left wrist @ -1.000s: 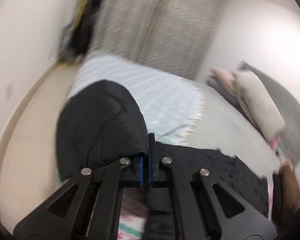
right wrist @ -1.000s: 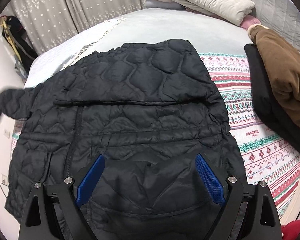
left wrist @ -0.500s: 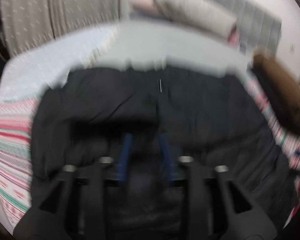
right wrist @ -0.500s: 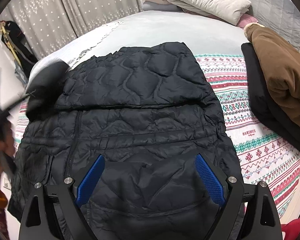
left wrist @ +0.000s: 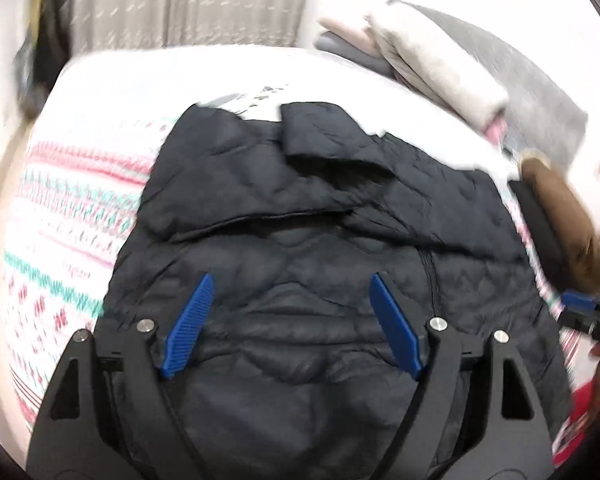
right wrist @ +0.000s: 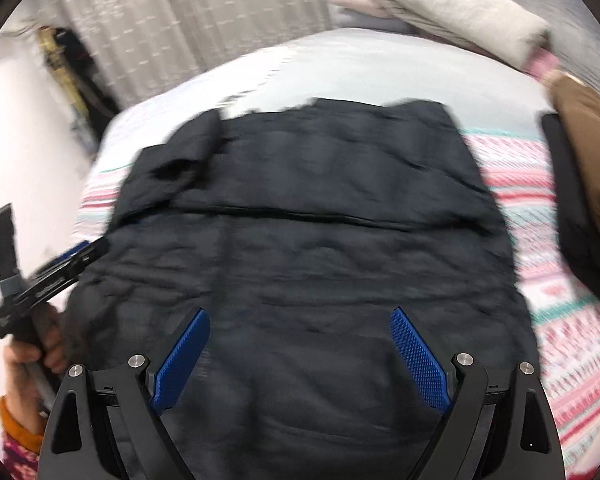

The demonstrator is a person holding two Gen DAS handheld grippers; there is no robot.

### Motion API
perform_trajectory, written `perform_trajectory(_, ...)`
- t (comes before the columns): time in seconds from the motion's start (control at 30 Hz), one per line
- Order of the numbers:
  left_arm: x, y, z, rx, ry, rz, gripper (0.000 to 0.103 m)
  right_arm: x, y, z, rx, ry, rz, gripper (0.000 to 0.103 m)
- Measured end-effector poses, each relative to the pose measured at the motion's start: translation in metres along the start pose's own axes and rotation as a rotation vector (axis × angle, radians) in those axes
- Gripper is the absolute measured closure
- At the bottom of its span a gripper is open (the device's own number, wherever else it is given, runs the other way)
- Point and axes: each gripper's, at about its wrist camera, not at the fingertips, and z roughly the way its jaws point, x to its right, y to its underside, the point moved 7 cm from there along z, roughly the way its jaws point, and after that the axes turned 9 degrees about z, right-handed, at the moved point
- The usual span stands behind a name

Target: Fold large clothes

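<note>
Patterned blanket [left wrist: 60, 248] covers my bed under the black jacket [left wrist: 300, 240], curtains [right wrist: 188, 20] beyond; both my grippers [left wrist: 290, 320] [right wrist: 300, 356] gape empty, the left having just opened

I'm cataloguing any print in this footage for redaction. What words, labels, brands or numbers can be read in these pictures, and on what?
None can be read.
Left gripper: pale lettering on its black side arm, too blurred to read.
Patterned blanket: only woven motifs show; any lettering is lost in the blur.
Black quilted jacket: no label or print shows.
</note>
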Motion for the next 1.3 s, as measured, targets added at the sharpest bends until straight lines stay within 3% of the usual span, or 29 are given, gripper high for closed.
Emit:
perform_trajectory(0.13,-0.03,0.013,0.005,-0.063,-0.003,-0.201,0.022,-0.07,-0.018,0.018,-0.002,-0.078,-0.137,0.01)
perform_trajectory(0.23,-0.042,0.025,0.008,-0.078,-0.017,-0.288,0.022,-0.119,-0.037,0.034,0.081,-0.023,-0.326,0.01)
perform_trajectory(0.43,-0.049,0.026,0.016,-0.102,-0.06,-0.245,0.022,-0.177,-0.076,0.085,0.174,0.057,-0.493,0.011)
perform_trajectory(0.57,-0.058,0.027,0.018,-0.113,-0.059,-0.271,0.022,-0.193,-0.09,0.144,0.154,0.207,-0.596,0.012)
perform_trajectory(0.67,-0.063,0.027,0.018,-0.109,-0.034,-0.31,0.022,-0.196,-0.095,0.182,0.129,0.325,-0.671,0.026)
perform_trajectory(0.77,-0.062,0.027,0.018,-0.106,-0.024,-0.324,0.022,-0.199,-0.105,0.207,0.149,0.418,-0.697,0.047)
perform_trajectory(0.83,-0.06,0.027,0.018,-0.108,-0.028,-0.31,0.022,-0.2,-0.112,0.206,0.163,0.404,-0.644,0.081)
perform_trajectory(0.93,-0.056,0.027,0.02,-0.106,-0.041,-0.286,0.022,-0.197,-0.124,0.184,0.163,0.237,-0.456,0.094)
perform_trajectory(1.1,-0.05,0.025,0.021,-0.107,-0.038,-0.277,0.022,-0.145,-0.149,0.124,0.203,-0.012,-0.039,0.096)
perform_trajectory(1.17,-0.05,0.025,0.021,-0.108,-0.034,-0.277,0.022,-0.114,-0.151,0.118,0.149,-0.101,0.147,0.096)
perform_trajectory(1.3,-0.053,0.026,0.023,-0.112,-0.021,-0.308,0.022,-0.048,-0.13,0.138,-0.066,-0.232,0.518,0.089)
